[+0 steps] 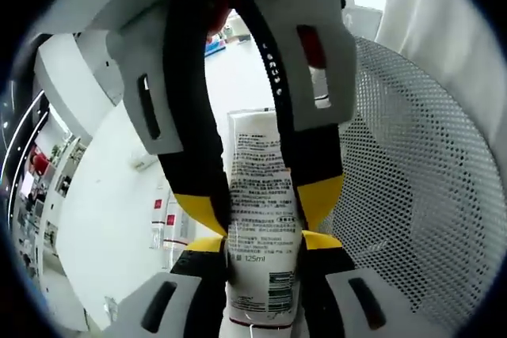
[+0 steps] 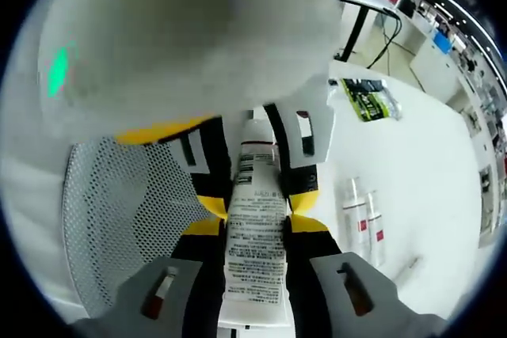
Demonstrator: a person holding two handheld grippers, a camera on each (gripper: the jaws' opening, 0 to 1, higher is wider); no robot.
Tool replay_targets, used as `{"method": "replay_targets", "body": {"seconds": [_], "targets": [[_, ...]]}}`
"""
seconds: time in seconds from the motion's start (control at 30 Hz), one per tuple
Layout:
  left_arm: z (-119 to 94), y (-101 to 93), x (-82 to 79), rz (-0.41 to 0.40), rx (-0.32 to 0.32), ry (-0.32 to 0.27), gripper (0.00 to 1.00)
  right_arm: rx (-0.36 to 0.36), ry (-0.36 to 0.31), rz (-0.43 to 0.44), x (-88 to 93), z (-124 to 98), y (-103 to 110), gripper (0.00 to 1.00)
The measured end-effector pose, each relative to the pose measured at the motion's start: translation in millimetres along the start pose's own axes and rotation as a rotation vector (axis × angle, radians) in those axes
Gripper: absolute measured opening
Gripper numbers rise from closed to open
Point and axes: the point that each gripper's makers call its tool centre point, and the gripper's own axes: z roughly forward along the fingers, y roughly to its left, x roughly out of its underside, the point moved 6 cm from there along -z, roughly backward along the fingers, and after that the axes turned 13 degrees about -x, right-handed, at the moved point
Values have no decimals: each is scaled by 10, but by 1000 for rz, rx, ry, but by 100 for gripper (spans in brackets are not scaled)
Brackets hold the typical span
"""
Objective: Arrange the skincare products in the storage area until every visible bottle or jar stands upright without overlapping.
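White tube (image 1: 261, 219) — dense printed text, "125ml" — clamped between both tongs.

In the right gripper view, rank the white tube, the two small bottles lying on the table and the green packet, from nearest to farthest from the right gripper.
1. White tube: clamped between the right gripper fingers, and the other gripper grips it from the far end.
2. Two small bottles: lying side by side on the white table, to the view's right.
3. Green packet: farther up the table, upper right.
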Motion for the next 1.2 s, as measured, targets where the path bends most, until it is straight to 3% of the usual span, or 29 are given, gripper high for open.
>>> {"method": "replay_targets", "body": {"seconds": [0.13, 0.33, 0.67, 0.93, 1.1, 1.2], "targets": [[-3, -46, 23, -15, 23, -11, 34, -19, -3, 4, 7, 33, 34, 25], [30, -103, 67, -35, 1, -36, 30, -16, -7, 5, 22, 77, 46, 26], [72, -87, 117, -81, -7, -15, 25, 3, -6, -33, 19, 137, 20, 27], [110, -75, 167, -153, 3, -5, 24, 34, -85, -31, 57, 105, -22, 27], [104, -89, 246, -210, 20, 8, 24, 89, -149, 4, 155, 11, -105, 46], [112, -62, 242, -236, 17, 4, 24, 91, -172, 64, 272, -13, -123, 50]]}}
